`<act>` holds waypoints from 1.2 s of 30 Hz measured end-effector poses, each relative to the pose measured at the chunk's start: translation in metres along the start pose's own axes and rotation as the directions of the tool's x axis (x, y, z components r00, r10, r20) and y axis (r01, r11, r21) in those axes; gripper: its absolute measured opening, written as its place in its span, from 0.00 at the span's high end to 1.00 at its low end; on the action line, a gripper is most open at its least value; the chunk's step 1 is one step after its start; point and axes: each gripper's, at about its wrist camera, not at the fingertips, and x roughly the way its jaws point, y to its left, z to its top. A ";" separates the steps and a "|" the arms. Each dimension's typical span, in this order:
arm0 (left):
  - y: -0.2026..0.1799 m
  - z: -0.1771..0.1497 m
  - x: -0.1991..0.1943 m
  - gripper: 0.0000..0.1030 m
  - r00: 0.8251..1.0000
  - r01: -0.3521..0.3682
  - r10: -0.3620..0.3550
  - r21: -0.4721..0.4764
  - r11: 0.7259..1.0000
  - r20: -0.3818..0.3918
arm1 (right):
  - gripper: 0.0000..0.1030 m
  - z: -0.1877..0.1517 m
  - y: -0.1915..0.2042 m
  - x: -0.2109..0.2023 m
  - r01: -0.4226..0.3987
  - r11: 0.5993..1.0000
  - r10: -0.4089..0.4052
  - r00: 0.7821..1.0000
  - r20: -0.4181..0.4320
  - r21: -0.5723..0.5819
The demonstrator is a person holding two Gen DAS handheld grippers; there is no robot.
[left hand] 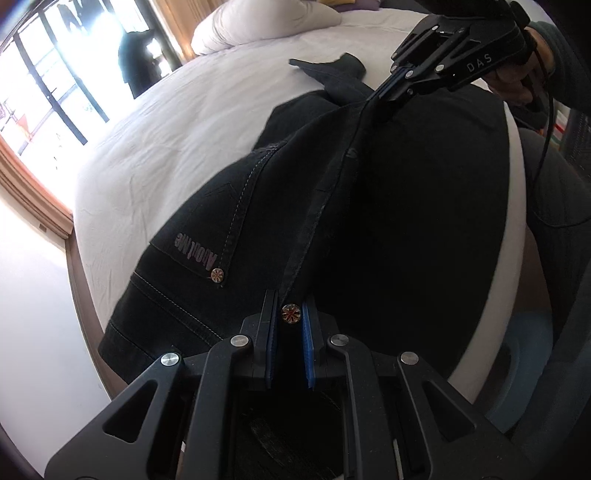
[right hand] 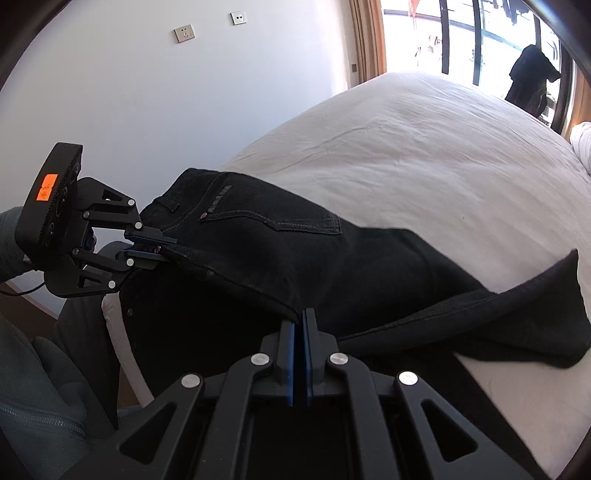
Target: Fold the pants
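Black jeans (left hand: 406, 221) lie on a white bed (left hand: 177, 147), folded lengthwise, with a back pocket facing up (right hand: 280, 221). My left gripper (left hand: 289, 308) is shut on the waistband, and a metal button shows between its blue pads. My right gripper (right hand: 300, 319) is shut on the folded edge of the jeans (right hand: 351, 266) farther down the legs. Each gripper appears in the other's view: the right gripper (left hand: 373, 99) at the top right, the left gripper (right hand: 168, 250) at the left. The held edge is stretched taut between them and lifted off the bed. The leg ends (right hand: 546, 302) trail to the right.
White sheet (right hand: 424, 166) spreads beyond the jeans toward a pillow (left hand: 258, 26) and a bright window (right hand: 461, 37), where a dark garment (right hand: 532, 77) hangs. A wall with sockets (right hand: 183, 34) stands behind the bed. The person's sleeve (left hand: 565, 66) and legs are at the near bed edge.
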 end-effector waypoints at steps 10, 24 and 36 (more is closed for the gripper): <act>-0.016 -0.026 -0.003 0.90 0.998 0.021 -0.014 0.119 0.993 -0.061 | 0.95 -0.064 0.062 0.011 0.073 0.997 -0.075 0.996 -0.038 -0.037; -0.013 -0.032 0.002 0.90 0.996 0.054 -0.040 0.183 0.982 -0.080 | 0.94 -0.088 0.090 0.040 0.142 0.983 -0.153 0.983 -0.098 -0.117; -0.013 -0.038 -0.004 0.90 0.995 0.071 -0.055 0.196 0.978 -0.086 | 0.94 -0.095 0.105 0.038 0.142 0.978 -0.159 0.981 -0.108 -0.151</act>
